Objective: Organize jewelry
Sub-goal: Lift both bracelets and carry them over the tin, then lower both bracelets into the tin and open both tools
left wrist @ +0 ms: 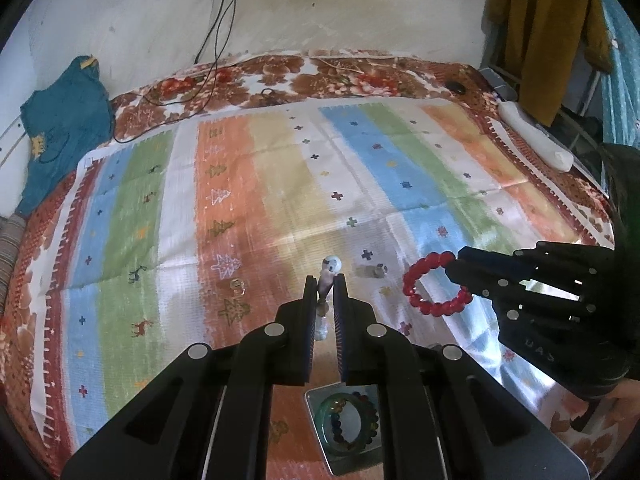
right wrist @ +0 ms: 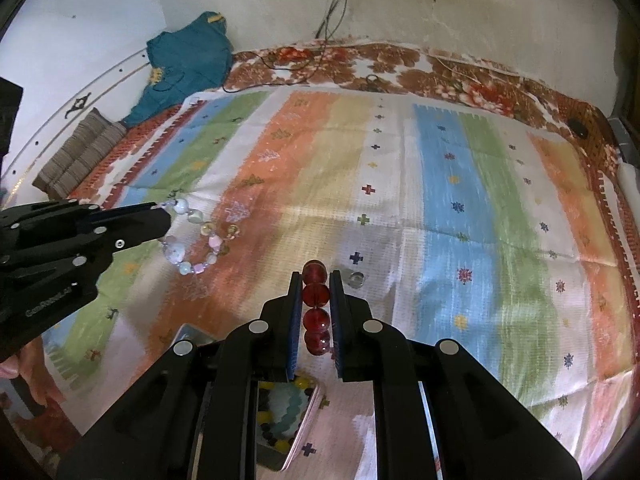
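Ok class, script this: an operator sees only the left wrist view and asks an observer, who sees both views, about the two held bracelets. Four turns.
Operator: My own fingers hide what I hold. What is it?
Observer: A whole loop, the pastel bracelet, hangs from the left gripper.
Operator: And how is the red bracelet gripped?
Observer: Four of its beads sit in a line between the fingers of the right gripper.
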`<state>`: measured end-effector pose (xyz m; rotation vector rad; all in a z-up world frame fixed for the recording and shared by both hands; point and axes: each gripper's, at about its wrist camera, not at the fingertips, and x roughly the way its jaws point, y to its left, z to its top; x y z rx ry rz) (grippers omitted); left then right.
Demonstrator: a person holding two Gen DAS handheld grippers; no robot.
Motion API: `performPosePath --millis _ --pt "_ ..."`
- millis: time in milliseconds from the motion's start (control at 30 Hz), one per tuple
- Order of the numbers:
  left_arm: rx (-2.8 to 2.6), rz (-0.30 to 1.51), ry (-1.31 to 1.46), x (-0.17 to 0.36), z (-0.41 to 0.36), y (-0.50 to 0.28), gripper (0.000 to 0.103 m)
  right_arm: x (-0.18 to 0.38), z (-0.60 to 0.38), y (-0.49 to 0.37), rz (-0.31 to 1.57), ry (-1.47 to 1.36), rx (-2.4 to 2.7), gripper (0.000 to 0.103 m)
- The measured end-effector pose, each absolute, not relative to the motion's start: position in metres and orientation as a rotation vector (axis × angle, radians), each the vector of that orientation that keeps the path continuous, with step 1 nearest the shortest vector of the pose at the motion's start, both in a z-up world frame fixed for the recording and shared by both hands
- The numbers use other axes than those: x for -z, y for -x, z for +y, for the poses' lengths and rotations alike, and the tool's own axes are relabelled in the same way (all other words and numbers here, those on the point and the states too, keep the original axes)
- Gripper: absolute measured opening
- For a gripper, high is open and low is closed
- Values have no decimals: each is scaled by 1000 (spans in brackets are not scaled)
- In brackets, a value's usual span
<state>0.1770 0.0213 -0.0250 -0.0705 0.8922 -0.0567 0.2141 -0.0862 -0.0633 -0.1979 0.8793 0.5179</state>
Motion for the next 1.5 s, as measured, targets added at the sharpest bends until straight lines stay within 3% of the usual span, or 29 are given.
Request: performPosePath --millis 1367,1500 --pt "118 856 124 5 6 -99 4 53 -102 -130 854 172 -617 14" --pt "88 866 136 8 12 -102 5 56 -104 -133 873 166 -605 32"
